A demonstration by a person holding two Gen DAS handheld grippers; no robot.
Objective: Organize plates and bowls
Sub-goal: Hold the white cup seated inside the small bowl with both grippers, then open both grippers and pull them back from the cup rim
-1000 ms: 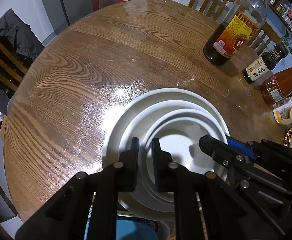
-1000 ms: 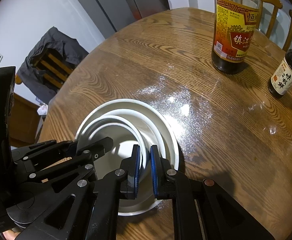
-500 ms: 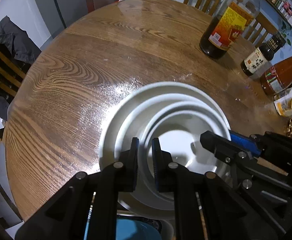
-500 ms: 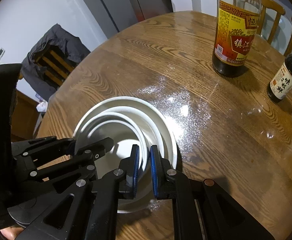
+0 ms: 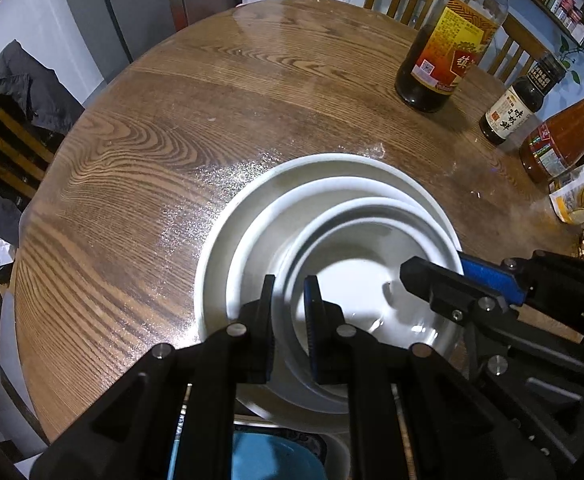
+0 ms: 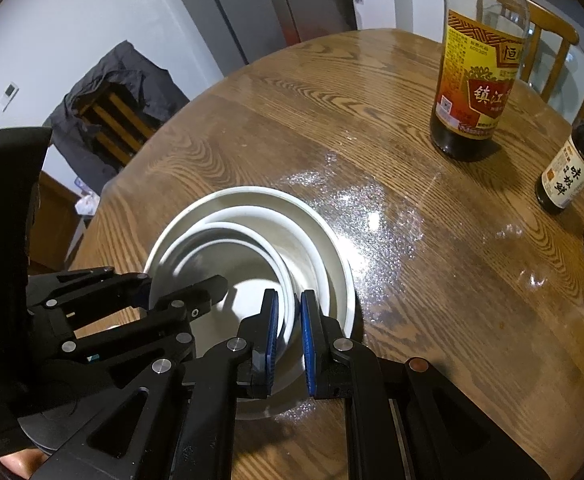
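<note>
Both claws grip the nested white bowls (image 5: 344, 216) on the wooden worktop (image 5: 171, 128): left claw (image 5: 289, 292) on the near-left rims (two together), right claw (image 6: 289, 308) on the near-right rims.

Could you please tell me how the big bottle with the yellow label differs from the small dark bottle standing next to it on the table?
The big bottle is clear glass with dark liquid only near its bottom; the small bottle looks dark nearly all the way up. The big bottle carries a yellow and red label, the small bottle a white one with black characters. The big bottle is much taller and wider. Both stand upright on the wooden table.
</note>
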